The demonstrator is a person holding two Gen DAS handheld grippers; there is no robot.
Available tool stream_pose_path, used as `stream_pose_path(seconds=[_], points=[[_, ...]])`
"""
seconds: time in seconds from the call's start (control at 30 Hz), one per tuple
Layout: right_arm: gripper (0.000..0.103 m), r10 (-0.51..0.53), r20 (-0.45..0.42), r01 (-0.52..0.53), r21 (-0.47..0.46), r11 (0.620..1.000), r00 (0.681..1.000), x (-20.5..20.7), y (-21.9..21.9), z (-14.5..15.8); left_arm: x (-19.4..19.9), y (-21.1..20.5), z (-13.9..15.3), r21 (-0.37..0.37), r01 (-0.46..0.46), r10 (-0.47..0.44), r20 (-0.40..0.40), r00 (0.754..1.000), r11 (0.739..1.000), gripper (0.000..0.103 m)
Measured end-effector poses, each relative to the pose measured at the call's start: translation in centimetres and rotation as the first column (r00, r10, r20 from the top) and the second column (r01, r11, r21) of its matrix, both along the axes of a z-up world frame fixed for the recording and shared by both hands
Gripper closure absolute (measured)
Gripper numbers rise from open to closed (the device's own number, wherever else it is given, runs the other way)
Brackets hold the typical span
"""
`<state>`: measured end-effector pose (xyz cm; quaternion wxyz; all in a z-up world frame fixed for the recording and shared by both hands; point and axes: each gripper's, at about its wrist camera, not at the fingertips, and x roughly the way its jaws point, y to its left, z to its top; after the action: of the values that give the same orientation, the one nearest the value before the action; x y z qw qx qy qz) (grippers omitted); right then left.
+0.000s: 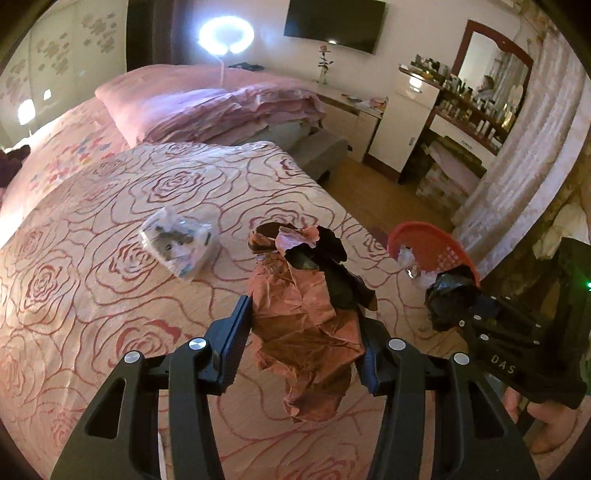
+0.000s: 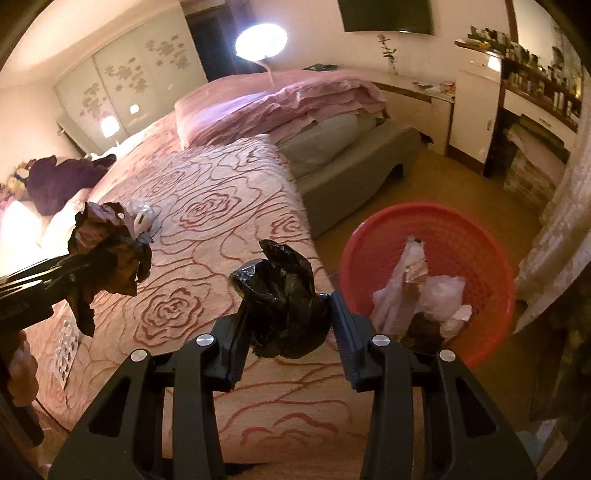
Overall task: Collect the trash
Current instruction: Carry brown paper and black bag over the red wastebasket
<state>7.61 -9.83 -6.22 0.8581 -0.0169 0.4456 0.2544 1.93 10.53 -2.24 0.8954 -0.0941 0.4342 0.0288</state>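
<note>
Right up close, the left gripper (image 1: 306, 328) has its jaws pinching a crumpled wad of pinkish-brown paper (image 1: 306, 321) with some black bits stuck at the top, held up over the bed. Next to it the right gripper (image 2: 286, 314) is clamped on a scrunched black plastic bag (image 2: 284, 291), also up in the air near the bed's edge. Just past that, a red mesh basket (image 2: 480, 251) sits on the floor beside the bed and it's already got stuff in it: clear plastic wrap, white crumpled bits, something brownish. One clear plastic bag (image 1: 177, 245) with dark things inside lies on the rose-pattern bedspread (image 1: 92, 229). Farther back: folded pink quilts (image 1: 221, 107), a ring light (image 1: 225, 35), a wall TV (image 1: 334, 24), and a cluttered vanity with mirror (image 1: 491, 70).
</note>
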Motion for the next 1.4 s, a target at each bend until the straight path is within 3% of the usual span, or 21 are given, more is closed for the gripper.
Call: stream_pose_path(seconds=[0.87,1.4], points=[[0.063,-0.193,0.031,0.193,0.014,0.981,0.981,2.6,-7.3,1.1,5.3,-7.9,0.1,0.084,0.162,-0.16,-0.024,0.987,0.983,0.055],[0.063,-0.314,0.023,0.314,0.006,0.949,0.949,4.5,-12.0,0.7,9.2,-13.3,-1.4,0.044,0.294,-0.291,-0.056,0.955,0.955,0.055]])
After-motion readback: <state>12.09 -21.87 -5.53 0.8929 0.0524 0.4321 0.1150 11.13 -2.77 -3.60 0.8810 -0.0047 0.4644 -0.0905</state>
